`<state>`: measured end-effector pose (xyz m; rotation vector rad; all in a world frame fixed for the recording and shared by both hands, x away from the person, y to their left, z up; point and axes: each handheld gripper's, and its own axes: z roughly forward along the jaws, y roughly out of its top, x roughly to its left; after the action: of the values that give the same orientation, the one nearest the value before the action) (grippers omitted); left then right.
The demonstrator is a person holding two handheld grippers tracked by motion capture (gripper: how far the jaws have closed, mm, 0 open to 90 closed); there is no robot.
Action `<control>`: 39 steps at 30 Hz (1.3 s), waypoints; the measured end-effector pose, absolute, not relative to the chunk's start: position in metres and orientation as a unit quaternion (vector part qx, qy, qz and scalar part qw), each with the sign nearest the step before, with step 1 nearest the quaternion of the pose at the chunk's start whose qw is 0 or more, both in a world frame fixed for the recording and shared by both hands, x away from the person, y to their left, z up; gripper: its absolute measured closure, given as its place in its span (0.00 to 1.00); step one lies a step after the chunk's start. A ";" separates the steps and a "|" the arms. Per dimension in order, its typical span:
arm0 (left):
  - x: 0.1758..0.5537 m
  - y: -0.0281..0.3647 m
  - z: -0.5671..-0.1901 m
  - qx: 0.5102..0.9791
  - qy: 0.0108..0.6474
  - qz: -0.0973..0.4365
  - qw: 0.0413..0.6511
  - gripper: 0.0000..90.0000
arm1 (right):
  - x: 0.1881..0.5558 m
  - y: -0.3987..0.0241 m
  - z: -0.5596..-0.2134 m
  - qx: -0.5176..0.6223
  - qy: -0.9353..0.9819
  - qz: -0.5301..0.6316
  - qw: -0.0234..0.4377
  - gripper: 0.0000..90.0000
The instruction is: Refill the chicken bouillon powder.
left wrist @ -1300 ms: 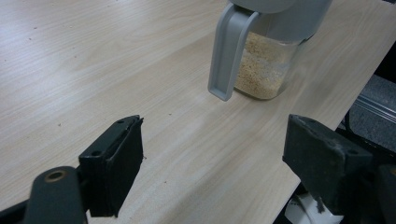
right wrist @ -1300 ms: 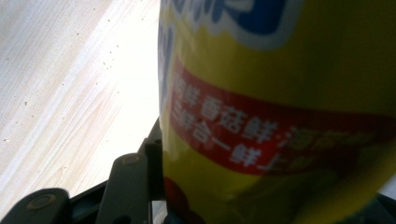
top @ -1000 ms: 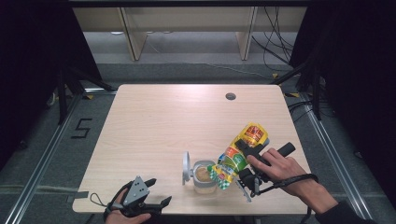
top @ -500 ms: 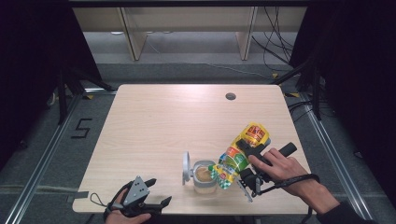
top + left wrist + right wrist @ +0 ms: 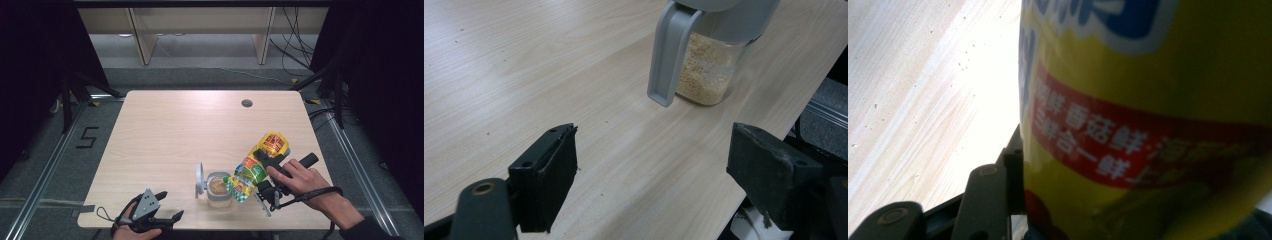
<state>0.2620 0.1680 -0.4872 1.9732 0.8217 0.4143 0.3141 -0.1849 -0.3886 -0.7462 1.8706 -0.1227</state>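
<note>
A yellow seasoning pouch (image 5: 255,167) with red and green print is tilted down to the left, with its mouth over a clear jar (image 5: 218,189). My right gripper (image 5: 264,172) is shut on the pouch's middle. In the right gripper view the pouch (image 5: 1148,125) looms close, and one black finger (image 5: 988,200) presses its side. The jar (image 5: 709,70) holds beige granules, and its grey flip lid (image 5: 200,180) stands open on the left. My left gripper (image 5: 170,205) rests open at the table's front edge, left of the jar. Its jaws (image 5: 659,175) stand wide apart with nothing between them.
The light wooden table (image 5: 190,130) has a round cable hole (image 5: 246,103) at the back right. The jar stands close to the front edge. Beyond the table are a grey floor, metal rails and cables.
</note>
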 end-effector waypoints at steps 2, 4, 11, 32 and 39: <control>0.262 0.168 -0.487 0.803 0.335 0.168 0.463 0.22 | 0.314 -0.185 -0.389 -0.313 0.784 -0.051 0.533 0.59; 0.262 0.168 -0.487 0.803 0.335 0.169 0.463 0.22 | 0.314 -0.185 -0.388 -0.314 0.784 -0.052 0.532 0.59; 0.262 0.168 -0.487 0.803 0.334 0.169 0.463 0.22 | 0.314 -0.185 -0.387 -0.315 0.783 -0.053 0.534 0.59; 0.262 0.168 -0.487 0.807 0.335 0.171 0.456 0.22 | 0.314 -0.185 -0.387 -0.317 0.783 -0.053 0.533 0.59; 0.262 0.168 -0.487 0.805 0.334 0.170 0.459 0.22 | 0.315 -0.186 -0.388 -0.318 0.781 -0.052 0.535 0.59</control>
<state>0.2619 0.1682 -0.4872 1.9834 0.8238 0.4181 0.3145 -0.1862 -0.3878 -0.7568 1.8606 -0.1242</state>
